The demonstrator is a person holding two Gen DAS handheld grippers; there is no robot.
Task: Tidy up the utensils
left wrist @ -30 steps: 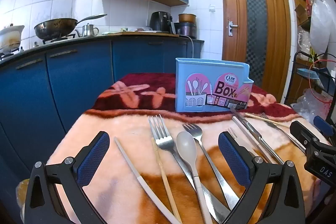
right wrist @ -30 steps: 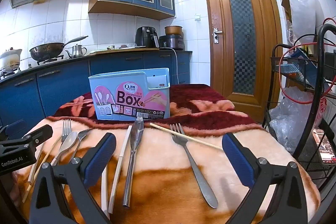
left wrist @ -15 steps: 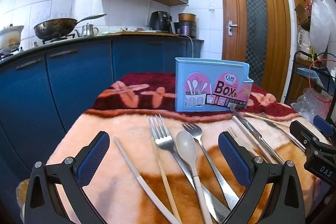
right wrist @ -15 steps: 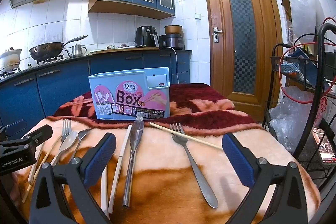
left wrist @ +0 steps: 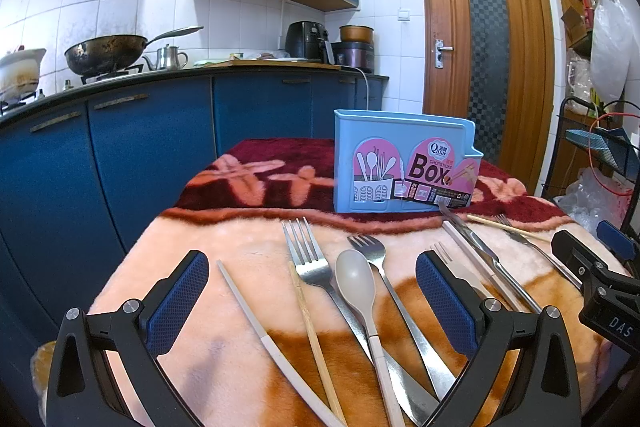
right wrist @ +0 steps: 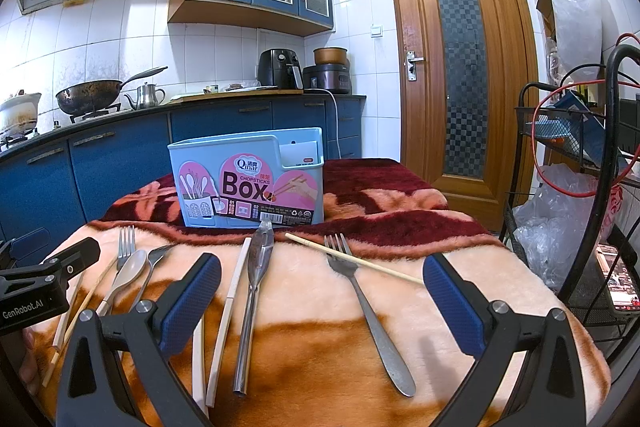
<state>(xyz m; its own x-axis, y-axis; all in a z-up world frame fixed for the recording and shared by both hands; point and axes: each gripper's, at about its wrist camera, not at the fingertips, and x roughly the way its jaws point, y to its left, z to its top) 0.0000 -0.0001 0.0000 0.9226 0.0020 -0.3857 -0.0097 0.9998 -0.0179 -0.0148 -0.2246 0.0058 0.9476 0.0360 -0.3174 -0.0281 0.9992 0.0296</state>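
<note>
A light blue chopsticks box point(left wrist: 404, 167) point(right wrist: 248, 183) stands upright at the far side of the blanket-covered table. Loose utensils lie in front of it. In the left wrist view these are a large fork point(left wrist: 308, 259), a beige spoon point(left wrist: 356, 279), a smaller fork point(left wrist: 372, 251), a wooden chopstick point(left wrist: 312, 331) and a pale chopstick point(left wrist: 256, 323). In the right wrist view lie a metal fork point(right wrist: 368, 307), metal tongs point(right wrist: 256, 275), a pale chopstick point(right wrist: 232, 291) and a thin wooden chopstick point(right wrist: 352, 259). My left gripper point(left wrist: 312, 291) and right gripper point(right wrist: 320, 287) both hover open above the utensils, holding nothing.
A fuzzy orange and maroon blanket point(right wrist: 320, 347) covers the table. Blue kitchen cabinets point(left wrist: 120, 155) run along the left with a wok point(left wrist: 108, 55) on the stove. A wooden door point(right wrist: 460, 67) stands behind. A black wire rack point(right wrist: 592, 187) and plastic bags point(right wrist: 552, 219) crowd the right.
</note>
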